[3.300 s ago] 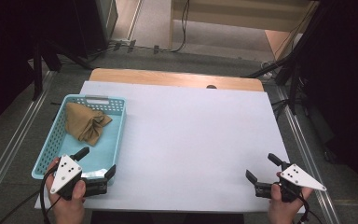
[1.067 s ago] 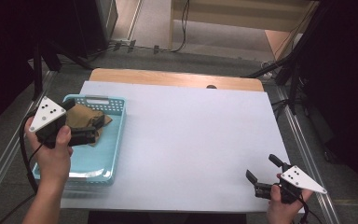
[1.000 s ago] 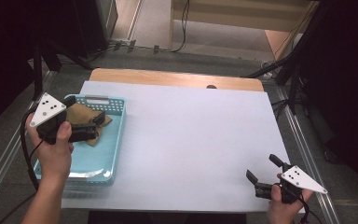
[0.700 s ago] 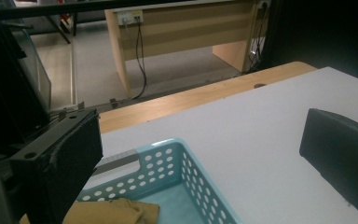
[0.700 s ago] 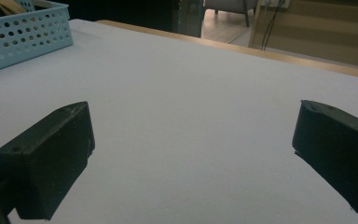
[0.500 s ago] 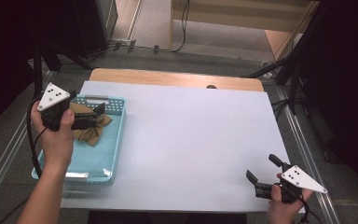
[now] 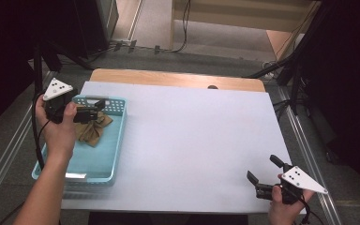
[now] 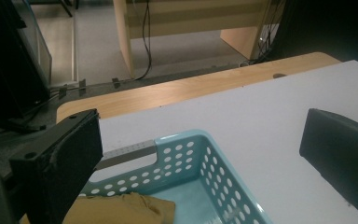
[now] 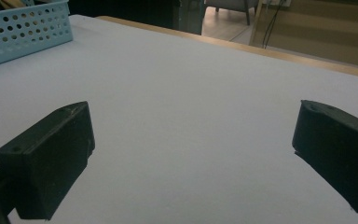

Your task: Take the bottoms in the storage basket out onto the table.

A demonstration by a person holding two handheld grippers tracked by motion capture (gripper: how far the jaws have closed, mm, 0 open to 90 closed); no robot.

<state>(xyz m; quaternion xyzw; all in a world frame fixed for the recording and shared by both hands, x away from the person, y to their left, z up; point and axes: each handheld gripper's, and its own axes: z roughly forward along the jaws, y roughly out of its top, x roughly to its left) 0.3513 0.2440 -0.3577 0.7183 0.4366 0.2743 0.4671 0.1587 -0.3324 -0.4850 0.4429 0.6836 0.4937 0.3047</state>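
A light-blue perforated basket (image 7: 116, 143) stands on the left of the white table top, with a crumpled tan cloth (image 7: 92, 132) in its far half. My left gripper (image 7: 100, 109) hovers open over the basket's far end, just above the cloth, with nothing between its jaws. In the left gripper view the left gripper (image 8: 203, 133) spans the basket's far corner (image 8: 214, 158), and the cloth (image 8: 126, 210) lies below the left jaw. My right gripper (image 7: 262, 169) rests open and empty near the table's front right corner. In the right gripper view the right gripper (image 9: 193, 126) faces bare table.
The white table top (image 7: 192, 136) has a bare wooden strip (image 7: 168, 78) along its far edge. Metal rails run along both sides of the table. The basket's wall (image 9: 23, 30) shows far off at the top left of the right gripper view.
The left gripper rose from the table's front left, crossed over the basket and now sits at its far end above the cloth. The right gripper has stayed put.
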